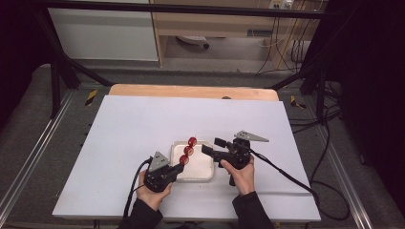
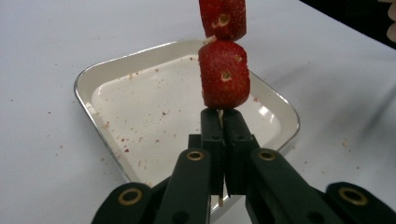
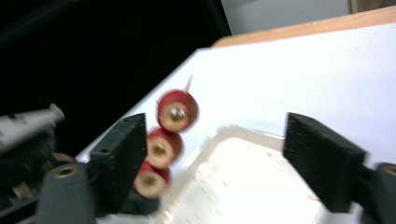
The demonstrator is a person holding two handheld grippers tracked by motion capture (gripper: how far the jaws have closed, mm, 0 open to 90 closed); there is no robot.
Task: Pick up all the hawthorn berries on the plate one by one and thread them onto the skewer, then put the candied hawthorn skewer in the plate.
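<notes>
Left gripper: we see it clamped on the skewer, centre frame.
Right gripper: we see it wide, above the tray.

Both forearms come in over the counter's near edge. The left tool points toward the far right corner, its jaws pressed together. The right tool points left, jaws spread wide, gripped from below by the right hand.

A lab or test room: a white surface stands inside a black metal frame, loose cables hang behind, and hazard tape marks the grey floor.
</notes>
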